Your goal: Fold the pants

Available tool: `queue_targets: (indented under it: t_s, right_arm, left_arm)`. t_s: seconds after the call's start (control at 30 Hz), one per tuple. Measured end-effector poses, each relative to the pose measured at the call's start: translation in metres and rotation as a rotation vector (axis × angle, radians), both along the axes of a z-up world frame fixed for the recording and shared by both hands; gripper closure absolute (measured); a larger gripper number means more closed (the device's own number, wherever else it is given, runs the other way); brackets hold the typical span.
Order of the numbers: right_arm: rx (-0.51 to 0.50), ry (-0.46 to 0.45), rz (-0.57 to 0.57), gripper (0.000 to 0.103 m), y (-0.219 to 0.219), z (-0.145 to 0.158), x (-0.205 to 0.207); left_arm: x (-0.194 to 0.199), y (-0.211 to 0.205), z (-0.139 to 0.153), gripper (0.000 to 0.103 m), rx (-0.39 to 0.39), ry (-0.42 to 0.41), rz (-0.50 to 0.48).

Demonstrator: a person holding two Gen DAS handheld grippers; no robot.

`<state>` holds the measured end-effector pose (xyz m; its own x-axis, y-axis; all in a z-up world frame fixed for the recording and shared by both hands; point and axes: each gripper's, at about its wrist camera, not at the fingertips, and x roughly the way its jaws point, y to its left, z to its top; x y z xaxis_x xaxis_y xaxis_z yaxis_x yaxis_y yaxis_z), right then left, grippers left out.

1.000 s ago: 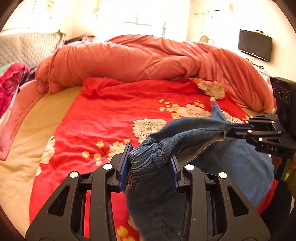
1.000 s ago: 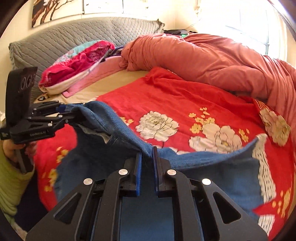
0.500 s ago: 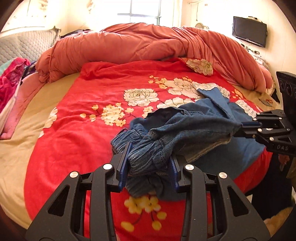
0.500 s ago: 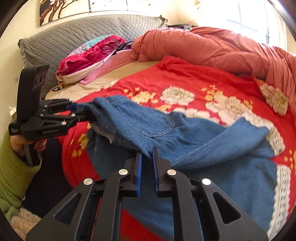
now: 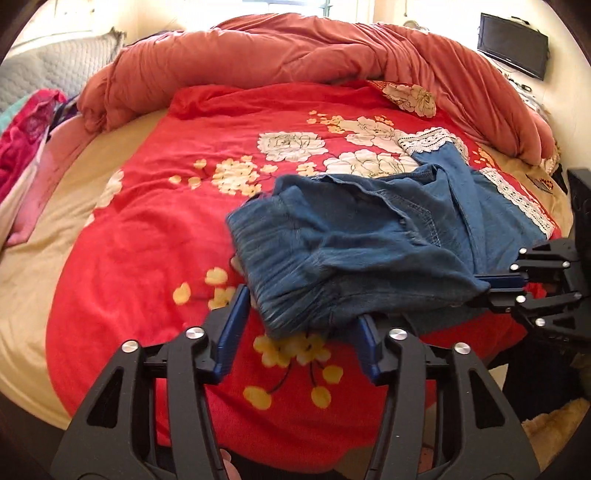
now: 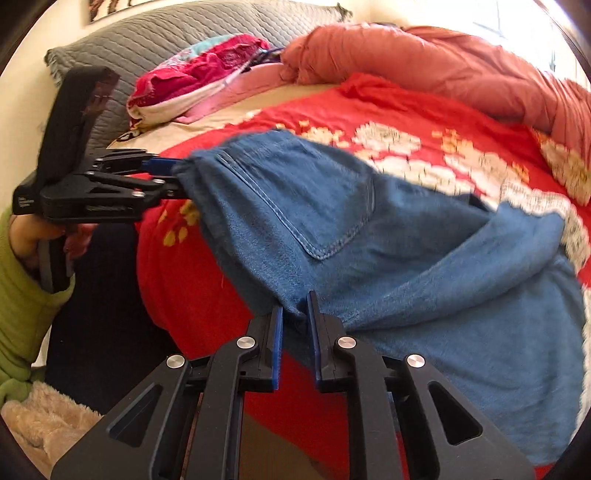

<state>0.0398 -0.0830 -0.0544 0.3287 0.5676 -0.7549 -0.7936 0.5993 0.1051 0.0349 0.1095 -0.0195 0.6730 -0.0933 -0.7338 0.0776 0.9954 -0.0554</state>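
Note:
Blue denim pants (image 5: 369,243) with white lace hems (image 5: 428,142) lie on the red floral blanket (image 5: 192,229) near the bed's front edge. My left gripper (image 5: 299,325) is wide open, its jaws on either side of the bunched waistband, which rests on the blanket. In the right wrist view the left gripper (image 6: 162,173) sits at the waistband's left end. My right gripper (image 6: 295,325) is shut on the pants' (image 6: 351,236) edge; it also shows at the right in the left wrist view (image 5: 498,284).
A salmon duvet (image 5: 295,48) is heaped along the far side. Pink clothes (image 6: 207,81) and a grey quilted pillow (image 6: 166,33) lie at the head. A TV (image 5: 513,55) hangs on the wall. A furry beige rug (image 6: 48,417) lies by the bed.
The pants came down from the air onto the blanket and spread out. My left gripper opened and let go of the waistband. My right gripper stayed shut on the denim.

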Motion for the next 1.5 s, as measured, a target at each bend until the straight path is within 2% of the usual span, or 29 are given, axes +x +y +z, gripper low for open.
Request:
queue_targets:
  t_s: [0.13, 0.23, 0.4, 0.5, 0.57, 0.7, 0.77, 0.9, 1.03, 1.07, 1.2, 1.27, 1.3, 1.37, 1.5]
  right_arm:
    - [0.01, -0.002, 0.0, 0.09, -0.003, -0.001, -0.003]
    - [0.016, -0.001, -0.004, 0.09, -0.006, -0.001, -0.003]
    - [0.047, 0.023, 0.001, 0.08, -0.009, -0.004, -0.006]
    - [0.055, 0.032, 0.007, 0.078, -0.009, -0.003, -0.01]
    - [0.072, 0.045, 0.011, 0.077, -0.011, 0.0, -0.012]
    - [0.119, 0.046, -0.006, 0.076, -0.025, 0.013, -0.016]
    - [0.138, 0.021, -0.043, 0.073, -0.037, 0.023, -0.016]
    - [0.182, 0.004, -0.117, 0.067, -0.05, 0.036, -0.001]
    - [0.179, 0.002, -0.126, 0.065, -0.03, 0.041, 0.023]
    - [0.177, 0.002, -0.126, 0.061, -0.026, 0.04, 0.027]
    - [0.113, 0.021, -0.146, 0.059, -0.004, 0.026, 0.048]
    - [0.005, 0.062, -0.195, 0.053, 0.001, 0.004, 0.06]
    - [-0.007, 0.103, -0.211, 0.053, -0.001, -0.008, 0.065]
    - [0.068, 0.125, -0.22, 0.053, -0.011, -0.016, 0.067]
    - [0.069, 0.063, -0.194, 0.051, -0.014, -0.007, 0.057]
  left_arm:
    - [-0.015, 0.007, 0.002, 0.055, -0.014, 0.003, 0.007]
    - [-0.026, 0.014, 0.004, 0.055, -0.011, 0.01, 0.053]
    - [-0.036, 0.017, 0.032, 0.055, -0.037, -0.058, 0.088]
    - [-0.025, 0.002, 0.045, 0.06, -0.13, -0.092, 0.047]
    - [-0.009, -0.02, 0.043, 0.064, -0.19, -0.084, -0.033]
    - [0.017, -0.049, 0.017, 0.068, -0.076, 0.007, -0.047]
    - [0.025, -0.052, -0.01, 0.069, -0.004, 0.084, -0.021]
    - [0.016, -0.046, -0.024, 0.07, -0.042, 0.08, -0.023]
    - [0.014, -0.044, -0.025, 0.07, -0.05, 0.078, -0.026]
    - [0.014, -0.044, -0.026, 0.07, -0.047, 0.076, -0.027]
    - [0.013, -0.044, -0.026, 0.07, -0.05, 0.071, -0.03]
    - [0.013, -0.043, -0.026, 0.07, -0.057, 0.069, -0.031]
    - [0.013, -0.043, -0.026, 0.07, -0.057, 0.068, -0.032]
    - [0.013, -0.044, -0.027, 0.07, -0.048, 0.064, -0.035]
    - [0.013, -0.043, -0.025, 0.07, -0.067, 0.046, -0.035]
